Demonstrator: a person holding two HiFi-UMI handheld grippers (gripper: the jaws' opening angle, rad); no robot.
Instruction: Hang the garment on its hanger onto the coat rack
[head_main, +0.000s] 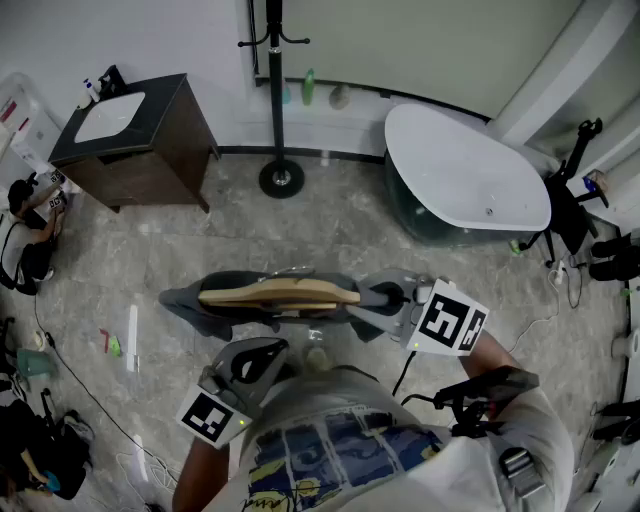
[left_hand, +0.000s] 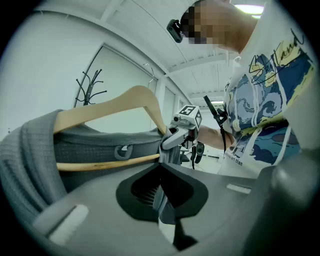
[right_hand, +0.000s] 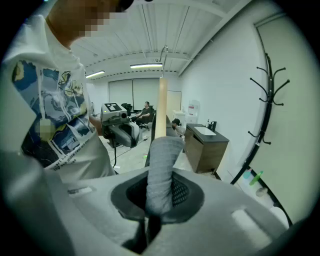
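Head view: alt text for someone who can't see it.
A person's left tongs and right tongs grip a grey garment on a wooden hanger. Ahead, a black coat rack stands between a dark vanity cabinet and a white bathtub.

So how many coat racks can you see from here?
1. The coat rack stands at the far wall, between the vanity cabinet and the bathtub. Others may lie out of frame.
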